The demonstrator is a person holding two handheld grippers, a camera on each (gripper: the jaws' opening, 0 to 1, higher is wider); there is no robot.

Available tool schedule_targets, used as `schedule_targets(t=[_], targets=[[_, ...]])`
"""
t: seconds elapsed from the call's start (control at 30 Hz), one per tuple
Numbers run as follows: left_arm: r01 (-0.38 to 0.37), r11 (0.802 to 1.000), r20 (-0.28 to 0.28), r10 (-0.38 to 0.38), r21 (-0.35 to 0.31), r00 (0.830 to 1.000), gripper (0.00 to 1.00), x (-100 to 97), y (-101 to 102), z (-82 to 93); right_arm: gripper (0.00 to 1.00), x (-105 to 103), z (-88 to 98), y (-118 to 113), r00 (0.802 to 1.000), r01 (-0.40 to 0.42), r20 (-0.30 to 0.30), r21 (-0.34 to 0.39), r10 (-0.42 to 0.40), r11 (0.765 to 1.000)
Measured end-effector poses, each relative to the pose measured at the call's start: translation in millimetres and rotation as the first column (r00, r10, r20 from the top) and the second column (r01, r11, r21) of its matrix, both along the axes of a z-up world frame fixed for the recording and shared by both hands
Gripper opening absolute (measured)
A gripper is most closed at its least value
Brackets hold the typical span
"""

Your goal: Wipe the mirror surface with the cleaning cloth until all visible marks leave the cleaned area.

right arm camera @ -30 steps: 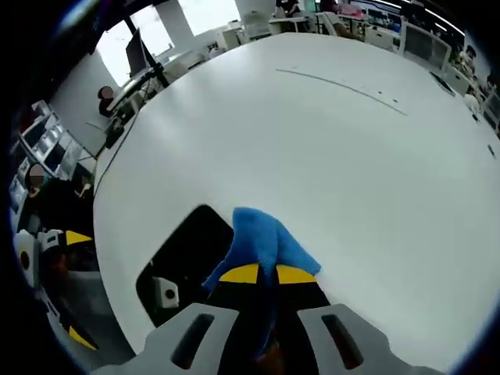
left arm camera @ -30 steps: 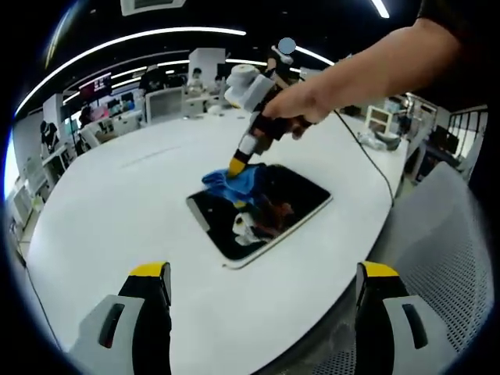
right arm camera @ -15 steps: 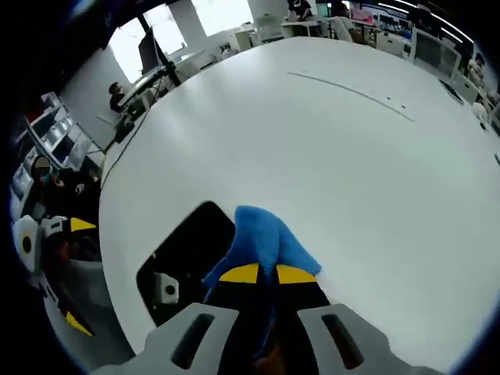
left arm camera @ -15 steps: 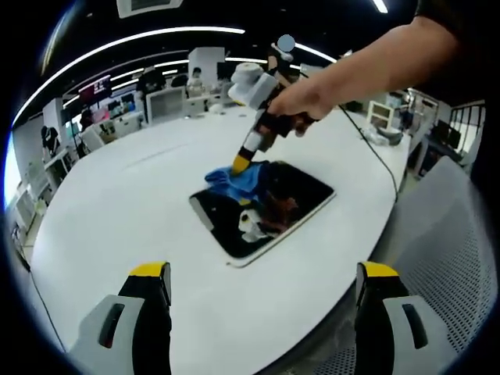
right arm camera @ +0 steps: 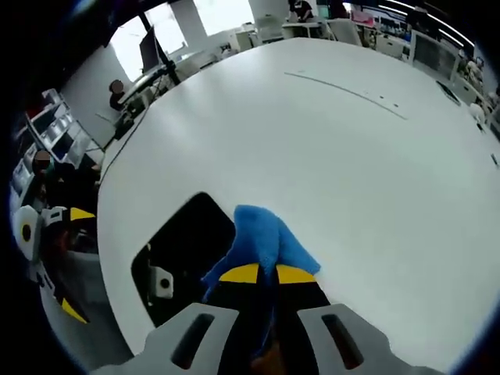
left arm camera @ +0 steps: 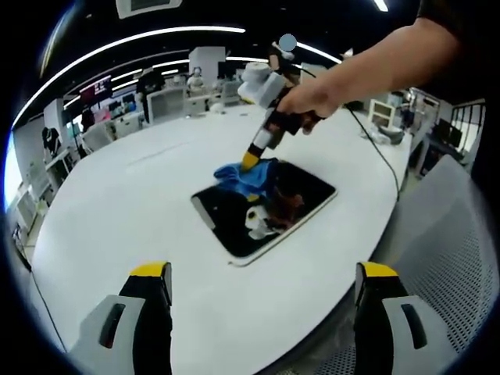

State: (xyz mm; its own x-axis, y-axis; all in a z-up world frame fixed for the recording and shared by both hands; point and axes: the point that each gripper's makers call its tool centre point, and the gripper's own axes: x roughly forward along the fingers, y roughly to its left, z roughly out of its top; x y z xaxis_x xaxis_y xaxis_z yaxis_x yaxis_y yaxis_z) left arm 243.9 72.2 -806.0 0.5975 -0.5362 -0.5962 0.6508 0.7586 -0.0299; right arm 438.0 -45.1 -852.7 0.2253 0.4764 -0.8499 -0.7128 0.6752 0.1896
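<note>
Big white oval table fills most of the left gripper view, w/ an office behind it: desks, monitors, ceiling light strips. The mirror, a dark rectangle w/ pale rim, lies flat on the table toward its near-right edge. In the right gripper view the mirror sits lower left, reflecting part of the rig. A person's hand holds the right gripper, tip down at the mirror's far corner. Blue cleaning cloth is bunched at that corner, partly on the glass, partly on the table. Right gripper has jaws pinched narrow on the cloth. Left gripper hovers near the table edge, jaws wide apart, holding nothing. Marks on the glass: can't tell, reflections too busy.
</note>
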Motion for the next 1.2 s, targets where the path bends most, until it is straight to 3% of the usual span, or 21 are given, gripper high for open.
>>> schedule_targets(t=[0.67, 0.87, 1.1, 1.2], targets=[[0.0, 1.0, -0.007, 0.0, 0.006, 1.0, 0.99, -0.2, 0.4, -1.5, 0.01, 1.9, -0.1, -29.7, 0.999, 0.03, 0.014, -0.023, -0.03, 0.999], [-0.001, 1.0, -0.008, 0.001, 0.011, 1.0, 0.99, 0.0, 1.2, -2.3, 0.01, -0.2, 0.1, -28.1, 0.999, 0.016, 0.052, -0.044, -0.014, 0.999], [-0.005, 1.0, -0.007, 0.006, 0.011, 1.0, 0.99, 0.5, 1.9, -1.7, 0.01, -3.2, 0.1, -29.0, 0.989, 0.072, 0.129, -0.026, -0.068, 0.997], [-0.003, 1.0, -0.01, 0.003, 0.012, 1.0, 0.99, 0.0, 1.5, -2.0, 0.01, -4.4, 0.8, -29.5, 0.978, 0.142, 0.152, 0.002, -0.141, 0.99]])
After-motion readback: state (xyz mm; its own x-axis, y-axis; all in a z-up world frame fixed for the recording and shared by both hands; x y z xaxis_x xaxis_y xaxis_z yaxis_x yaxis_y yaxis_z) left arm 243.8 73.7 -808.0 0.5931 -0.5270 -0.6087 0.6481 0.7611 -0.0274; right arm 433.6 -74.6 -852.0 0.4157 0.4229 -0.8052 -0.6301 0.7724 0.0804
